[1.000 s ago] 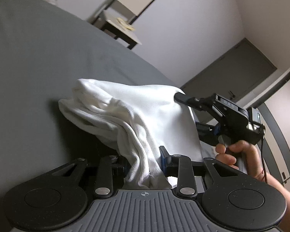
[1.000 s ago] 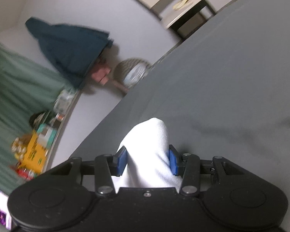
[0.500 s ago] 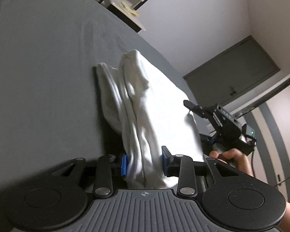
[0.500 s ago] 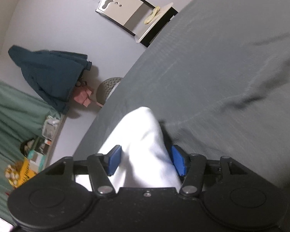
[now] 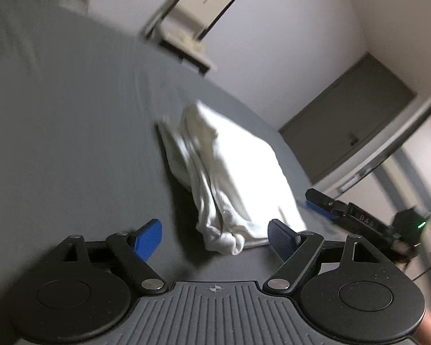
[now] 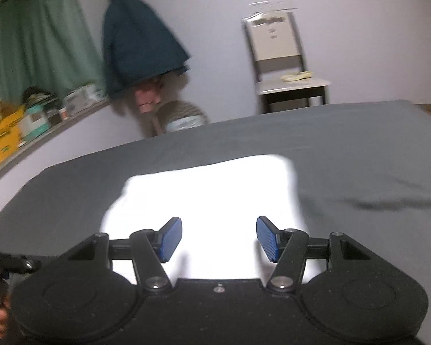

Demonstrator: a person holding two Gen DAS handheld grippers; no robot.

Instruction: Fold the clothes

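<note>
A white garment (image 5: 230, 178) lies folded in a thick bundle on the grey bed sheet (image 5: 71, 143). My left gripper (image 5: 215, 237) is open, its blue pads either side of the garment's near bunched end, not touching it. In the right wrist view the same garment (image 6: 209, 195) lies flat as a white rectangle on the bed sheet (image 6: 359, 149). My right gripper (image 6: 219, 238) is open just above its near edge, holding nothing. The right gripper also shows at the right of the left wrist view (image 5: 359, 215). Both views are blurred.
A chair (image 6: 284, 66) stands against the wall beyond the bed's far edge. A dark blue jacket (image 6: 140, 43) hangs on the wall, a round basket (image 6: 184, 118) below it. A cluttered shelf (image 6: 28, 120) and green curtain are at the left. A grey door (image 5: 353, 126) is in the left wrist view.
Both grippers have opened and let go of the white garment. It now lies on the bed, and both grippers have drawn back from it.
</note>
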